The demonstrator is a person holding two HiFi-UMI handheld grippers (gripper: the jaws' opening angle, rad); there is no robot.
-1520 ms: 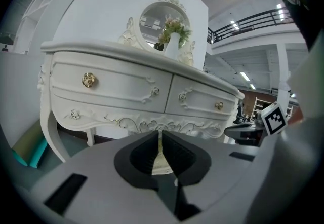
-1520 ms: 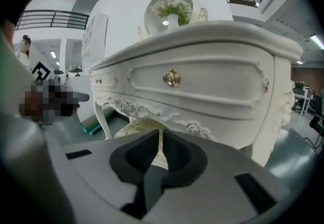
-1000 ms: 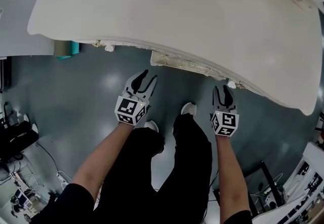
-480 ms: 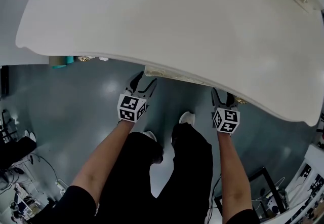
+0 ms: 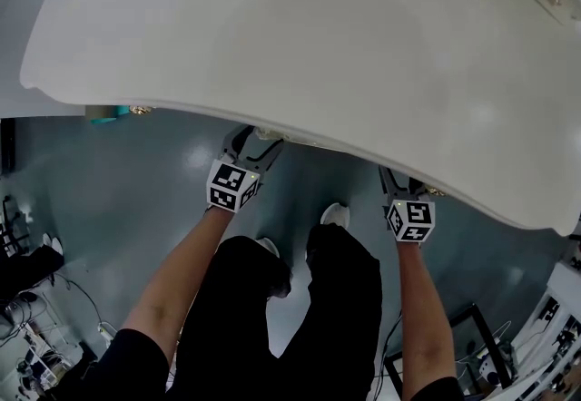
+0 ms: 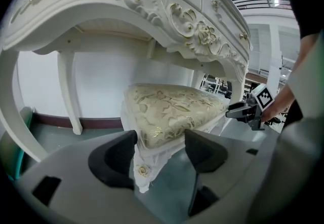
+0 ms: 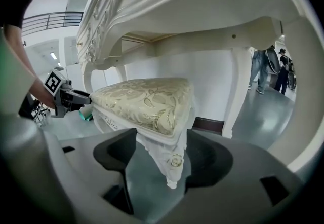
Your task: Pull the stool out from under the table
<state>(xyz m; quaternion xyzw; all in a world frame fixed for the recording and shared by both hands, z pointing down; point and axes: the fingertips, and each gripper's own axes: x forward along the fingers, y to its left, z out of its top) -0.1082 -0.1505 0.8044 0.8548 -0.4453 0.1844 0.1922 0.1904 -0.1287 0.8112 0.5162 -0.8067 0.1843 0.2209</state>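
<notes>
The stool has a gold-patterned cushion (image 6: 172, 109) on a white carved frame and stands under the white ornate table (image 5: 300, 45). In the head view the table top hides it. My left gripper (image 6: 159, 149) is at the stool's near left corner, which sits between its jaws; they are opening and the pads stand off it. My right gripper (image 7: 161, 149) is at the other near corner (image 7: 169, 159) of the stool (image 7: 147, 99); its jaws are opening too and do not press. In the head view the left gripper (image 5: 247, 152) and right gripper (image 5: 401, 183) reach under the table's edge, fingertips hidden.
White table legs (image 6: 68, 91) (image 7: 235, 91) stand behind the stool on either side. A teal object (image 5: 107, 112) lies on the grey floor at the left. My shoes (image 5: 336, 213) are just behind the grippers. People (image 7: 276, 68) stand far off at the right.
Both grippers have moved forward until their tips are under the table's edge, and their jaws have spread wider. The stool's front edge no longer shows in the head view.
</notes>
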